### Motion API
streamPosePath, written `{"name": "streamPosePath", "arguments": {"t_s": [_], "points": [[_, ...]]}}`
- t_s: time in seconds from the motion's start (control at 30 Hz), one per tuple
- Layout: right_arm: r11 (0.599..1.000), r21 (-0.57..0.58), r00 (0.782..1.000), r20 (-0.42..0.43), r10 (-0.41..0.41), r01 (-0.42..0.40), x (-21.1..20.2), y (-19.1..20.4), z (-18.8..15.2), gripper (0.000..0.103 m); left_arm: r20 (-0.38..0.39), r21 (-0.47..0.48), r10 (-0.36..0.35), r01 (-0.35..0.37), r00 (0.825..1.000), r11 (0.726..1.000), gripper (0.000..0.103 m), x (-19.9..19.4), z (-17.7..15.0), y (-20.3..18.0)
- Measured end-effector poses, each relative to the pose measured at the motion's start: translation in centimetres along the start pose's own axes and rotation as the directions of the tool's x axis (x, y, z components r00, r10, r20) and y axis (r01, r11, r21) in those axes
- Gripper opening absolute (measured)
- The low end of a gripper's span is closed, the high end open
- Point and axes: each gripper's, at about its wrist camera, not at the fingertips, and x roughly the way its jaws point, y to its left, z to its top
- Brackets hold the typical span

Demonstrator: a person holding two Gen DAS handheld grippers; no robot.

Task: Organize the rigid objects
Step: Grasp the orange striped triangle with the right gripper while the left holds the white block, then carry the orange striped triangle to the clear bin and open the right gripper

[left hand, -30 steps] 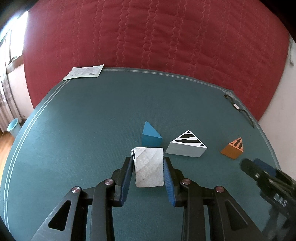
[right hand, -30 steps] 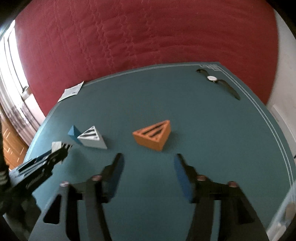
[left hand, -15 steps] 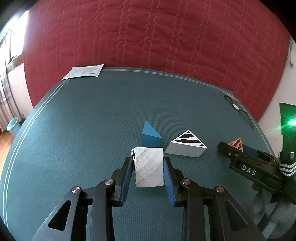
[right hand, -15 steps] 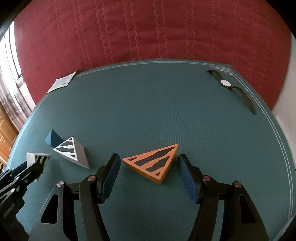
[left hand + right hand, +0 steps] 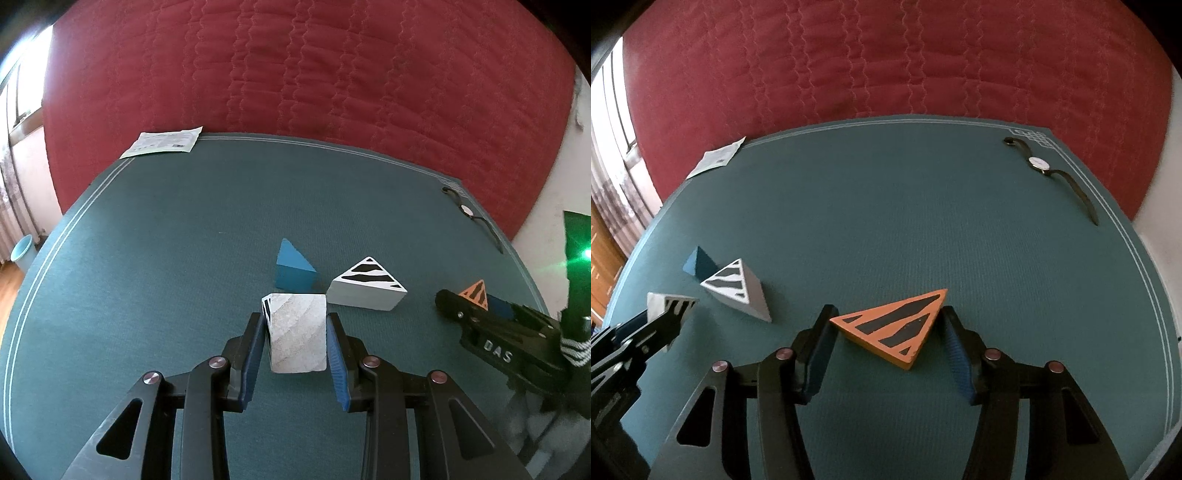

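**Tongs on two wedges: left clamped, right closing in**

Left tongs (image 5: 296, 334) are narrowed onto the grey-white wedge block (image 5: 297, 336), both blue pads flat against its sides. I have it gripped across its plain faces, striped end pointing away, because those parallel sides give the pads a square seat. It sits toward the near edge of the table (image 5: 147, 258), just in front of the blue wedge (image 5: 293, 268) and the white zebra-striped wedge (image 5: 365, 286), which lie side by side; I judge that spot to be the gathering place for the set.

Right tongs (image 5: 884, 332) straddle the orange striped wedge (image 5: 897, 326), which lies flat near the table's near edge, well apart from the other three. Their jaws have just been closing around it. The right pad looks to be at the wedge's far corner; the left pad is just beside the opposite corner, and I cannot tell if it touches. A triangle offers slanted sides, so I expect it may twist as the pads bite.

A wristwatch (image 5: 1039, 164) lies at the far right corner, a paper leaflet (image 5: 164, 141) at the far left corner.
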Motion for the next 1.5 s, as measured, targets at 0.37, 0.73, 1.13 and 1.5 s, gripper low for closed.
{"name": "streamPosePath", "arguments": {"t_s": [0.37, 0.73, 1.13, 1.5], "points": [[0.997, 0.075, 0.999, 0.032, 0.025, -0.027, -4.7, -1.0, -2.9, 0.057, -0.001, 0.018, -0.043, 0.043, 0.999, 0.999, 0.035, -0.4, 0.0, -1.0], [0.982, 0.187, 0.996, 0.085, 0.011, -0.027, -10.1, -3.6, -6.0, 0.057, -0.008, 0.067, -0.086, 0.086, 0.996, 0.994, 0.035, -0.9, -0.5, -2.9], [0.958, 0.277, 0.984, 0.142, -0.111, 0.069, -15.8, -7.9, -9.4, 0.057, -0.011, 0.116, -0.110, 0.110, 0.994, 0.987, 0.035, -1.4, -1.0, -4.4], [0.902, 0.391, 0.958, 0.138, -0.253, 0.182, -19.6, -13.1, -12.9, 0.057, -0.017, 0.152, -0.123, 0.125, 0.992, 0.980, 0.035, -1.6, -1.6, -5.7]]}}
